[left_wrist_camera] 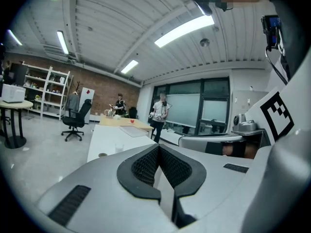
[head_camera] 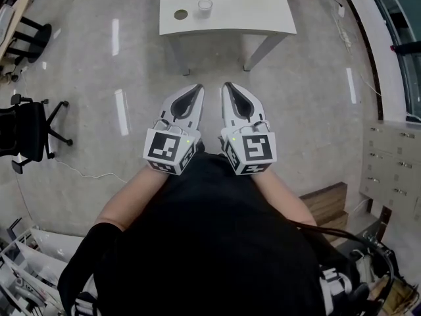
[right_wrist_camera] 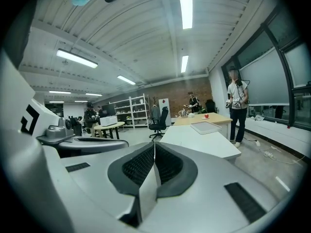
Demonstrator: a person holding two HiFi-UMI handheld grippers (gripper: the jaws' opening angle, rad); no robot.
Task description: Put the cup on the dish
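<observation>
Head view shows you standing back from the white bench [head_camera: 263,8], with both claws held out over the grey floor [head_camera: 309,104] in front of you. Your left claw [head_camera: 197,89] and right claw [head_camera: 227,87] sit side by side, close together, tips aimed at the bench and well apart from it. The clear cup [head_camera: 205,7] stands upright on the bench near its left end. The small round dish [head_camera: 181,14] lies just beside the cup, on its left, and the two do not touch. A black office chair [head_camera: 29,133] stands off to your left.

Left gripper view looks along your left claw [left_wrist_camera: 158,147]: its jaws are clenched, pad against pad, with nothing between them. Past the claw the bench [left_wrist_camera: 99,137] runs away from you, with the cup [left_wrist_camera: 119,147] and the dish [left_wrist_camera: 102,155] on its near part, the cup off the dish.

Right gripper view shows your right claw [right_wrist_camera: 154,145] also clenched and empty, the pads meeting along one line. Beyond it the bench [right_wrist_camera: 194,142] carries a flat tray [right_wrist_camera: 206,127] at its far end, and a person [right_wrist_camera: 237,108] stands beside that end.
</observation>
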